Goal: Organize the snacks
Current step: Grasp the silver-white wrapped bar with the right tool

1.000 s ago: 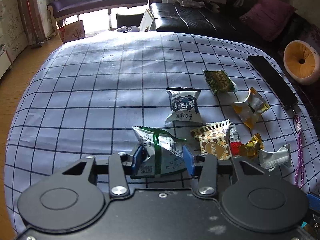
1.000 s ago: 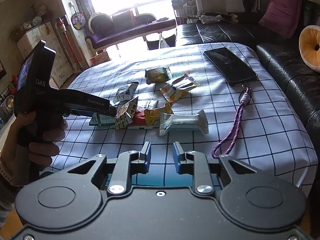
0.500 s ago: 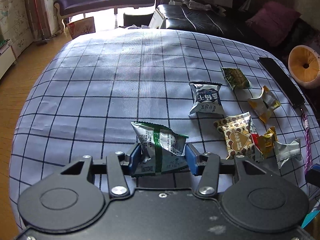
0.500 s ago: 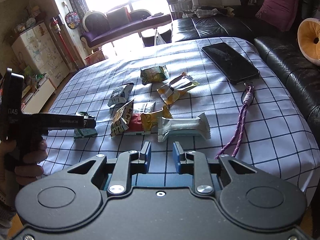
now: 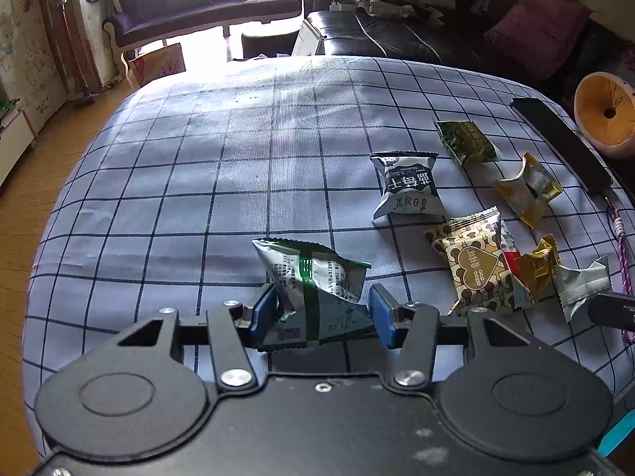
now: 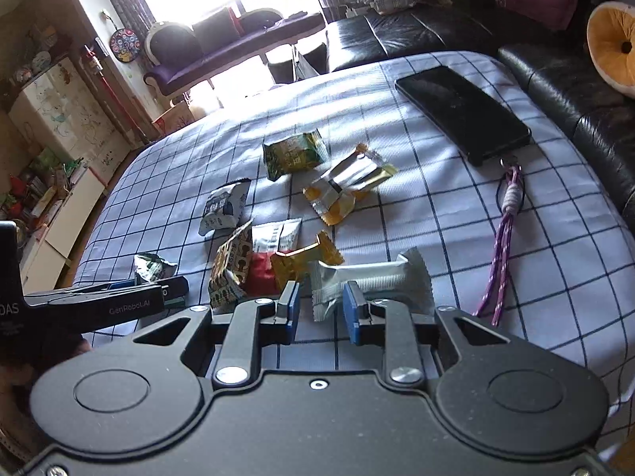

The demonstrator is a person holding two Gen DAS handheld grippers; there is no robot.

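Observation:
My left gripper (image 5: 322, 309) is shut on a silver snack packet with a green stripe (image 5: 313, 277), held low over the checked cloth left of the pile; it also shows in the right wrist view (image 6: 152, 267). The pile holds a blue-and-white packet (image 5: 410, 188), a dark green packet (image 5: 466, 142), a yellow wrapper (image 5: 528, 190), a brown heart-print packet (image 5: 472, 265), a gold wrapper (image 5: 537, 265) and a silver bar (image 6: 369, 279). My right gripper (image 6: 319, 309) is open and empty, its fingers at the near left end of the silver bar.
A black phone (image 6: 462, 113) with a purple lanyard (image 6: 504, 238) lies at the right of the cloth-covered table (image 5: 198, 182). A black sofa (image 6: 575, 91) with an orange round cushion (image 5: 605, 113) borders the right side. Wooden floor lies to the left.
My left gripper carried the green-striped packet leftward, away from the pile. My right gripper moved forward and down to the silver bar's end.

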